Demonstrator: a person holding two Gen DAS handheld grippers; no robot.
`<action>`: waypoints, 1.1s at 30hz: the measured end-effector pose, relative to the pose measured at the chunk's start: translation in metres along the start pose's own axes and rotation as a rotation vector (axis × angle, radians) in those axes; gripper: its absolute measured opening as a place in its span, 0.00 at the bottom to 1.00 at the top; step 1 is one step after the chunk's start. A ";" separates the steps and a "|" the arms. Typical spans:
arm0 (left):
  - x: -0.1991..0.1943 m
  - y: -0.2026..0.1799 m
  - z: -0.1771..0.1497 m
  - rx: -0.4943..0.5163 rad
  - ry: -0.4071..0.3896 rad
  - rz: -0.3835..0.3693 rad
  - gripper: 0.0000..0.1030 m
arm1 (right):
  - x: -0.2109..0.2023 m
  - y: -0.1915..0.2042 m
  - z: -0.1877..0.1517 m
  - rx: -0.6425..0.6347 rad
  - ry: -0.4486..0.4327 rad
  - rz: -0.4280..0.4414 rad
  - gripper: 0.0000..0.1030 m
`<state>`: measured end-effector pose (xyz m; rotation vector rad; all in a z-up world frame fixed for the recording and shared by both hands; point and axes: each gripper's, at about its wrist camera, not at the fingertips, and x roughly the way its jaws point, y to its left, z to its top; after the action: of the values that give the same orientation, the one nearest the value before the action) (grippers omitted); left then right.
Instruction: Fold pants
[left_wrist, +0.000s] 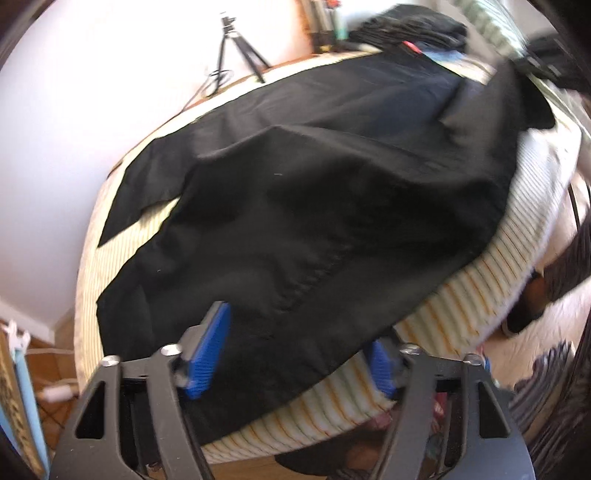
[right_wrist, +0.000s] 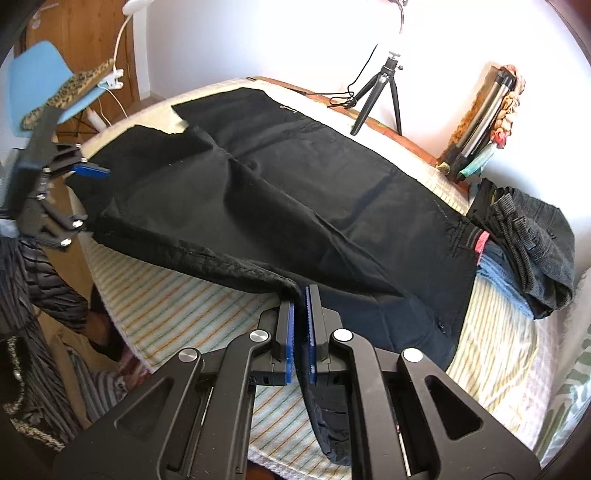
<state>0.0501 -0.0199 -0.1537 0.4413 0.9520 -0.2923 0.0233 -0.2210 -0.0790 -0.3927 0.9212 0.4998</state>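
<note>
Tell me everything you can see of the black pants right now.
The pants are plain black woven cloth, spread lengthwise over the striped cover, legs partly overlapping, rumpled with broad creases. The waist end lies beside the folded pile. The right gripper is shut on a near edge, lifting it. The left gripper, open, straddles the leg end, its pads not pressing.

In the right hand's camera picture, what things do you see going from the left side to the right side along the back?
Blue chair → white lamp → small black tripod → pile of folded clothes.
</note>
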 end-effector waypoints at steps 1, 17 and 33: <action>0.000 0.006 0.000 -0.018 0.000 -0.007 0.31 | -0.001 0.000 -0.003 0.005 0.000 0.010 0.05; -0.030 0.057 0.033 -0.111 -0.159 0.000 0.05 | 0.006 0.044 -0.079 -0.007 0.079 -0.023 0.55; -0.047 0.070 0.054 -0.104 -0.225 -0.013 0.05 | 0.023 0.090 -0.077 -0.152 0.076 -0.157 0.72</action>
<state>0.0927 0.0169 -0.0708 0.2997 0.7461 -0.2965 -0.0660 -0.1824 -0.1501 -0.6207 0.9205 0.4143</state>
